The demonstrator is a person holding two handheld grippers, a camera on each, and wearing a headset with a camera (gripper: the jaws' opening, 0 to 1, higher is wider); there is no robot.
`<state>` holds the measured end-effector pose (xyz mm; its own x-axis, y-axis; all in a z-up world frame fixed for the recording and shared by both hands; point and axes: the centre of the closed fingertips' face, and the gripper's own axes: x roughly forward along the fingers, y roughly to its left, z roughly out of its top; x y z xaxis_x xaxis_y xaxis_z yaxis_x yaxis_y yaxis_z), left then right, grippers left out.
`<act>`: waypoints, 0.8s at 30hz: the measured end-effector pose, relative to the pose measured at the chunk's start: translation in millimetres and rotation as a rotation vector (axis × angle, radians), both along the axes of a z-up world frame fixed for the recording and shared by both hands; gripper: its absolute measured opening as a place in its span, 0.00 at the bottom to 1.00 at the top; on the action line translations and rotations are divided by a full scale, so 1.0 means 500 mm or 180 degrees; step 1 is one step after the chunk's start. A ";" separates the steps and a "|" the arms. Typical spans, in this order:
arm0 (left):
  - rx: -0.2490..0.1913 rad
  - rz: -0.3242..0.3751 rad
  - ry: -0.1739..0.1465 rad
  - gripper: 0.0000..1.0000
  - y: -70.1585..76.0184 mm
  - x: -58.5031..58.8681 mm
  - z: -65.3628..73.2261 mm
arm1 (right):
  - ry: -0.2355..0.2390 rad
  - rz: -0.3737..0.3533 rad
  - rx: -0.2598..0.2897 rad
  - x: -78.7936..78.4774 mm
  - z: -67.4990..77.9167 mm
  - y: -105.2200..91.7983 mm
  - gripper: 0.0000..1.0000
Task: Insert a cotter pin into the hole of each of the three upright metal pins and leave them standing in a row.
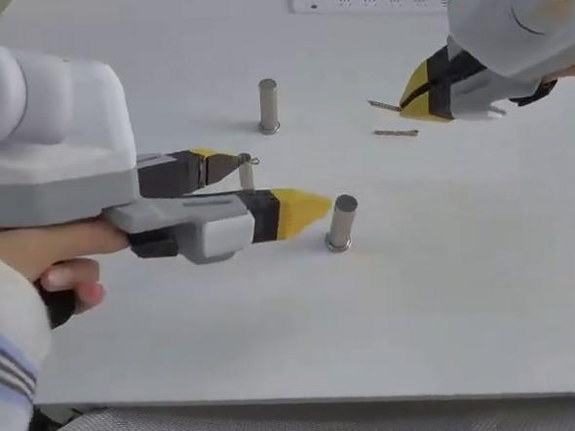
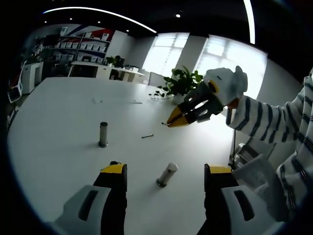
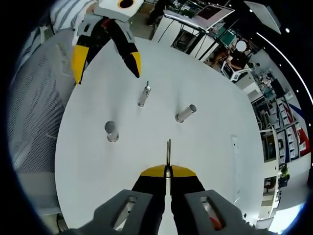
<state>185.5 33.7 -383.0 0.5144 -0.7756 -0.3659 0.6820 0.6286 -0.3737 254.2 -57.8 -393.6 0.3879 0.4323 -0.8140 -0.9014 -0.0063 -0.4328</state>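
Head view, left to right. The left gripper (image 1: 284,184) is held low over the white table (image 1: 449,303), its yellow-tipped jaws spread wide and gripping nothing; the right gripper view shows the same gap. Close by its farther jaw stands the fitted pin (image 1: 247,177), with the inserted cotter pin (image 1: 251,160) through its top and the looped end sticking out to one side. We count this one as done. The far pin (image 1: 268,106) and the near pin (image 1: 342,222) stand upright and bare, the near pin just past the tip of the nearer jaw. Further right a spare cotter pin (image 1: 396,132) lies flat on the table. Beyond it the right gripper (image 1: 405,105) has its jaws closed on the held cotter pin (image 3: 168,152), which juts straight out from the tips. We judge the task about one third complete: two insertions remain, with one cotter pin in hand and one waiting. The three pins look to us more like a triangle than a row, so straightening may remain too. Metal pins: short grey cylinders, dull sheen, small flared foot; cross-holes too small to resolve. Cotter pins: thin dark wire.
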 end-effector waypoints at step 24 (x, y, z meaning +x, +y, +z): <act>-0.0557 -0.0110 0.0266 0.28 -0.140 0.039 0.041 | -0.0257 0.0120 0.0240 -0.085 0.031 0.009 0.00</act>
<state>204.8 -36.3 -362.4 0.4597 -0.8478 -0.2644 0.6641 0.5259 -0.5315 211.6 -53.1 -378.3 0.4331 0.5067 -0.7454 -0.8634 -0.0042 -0.5045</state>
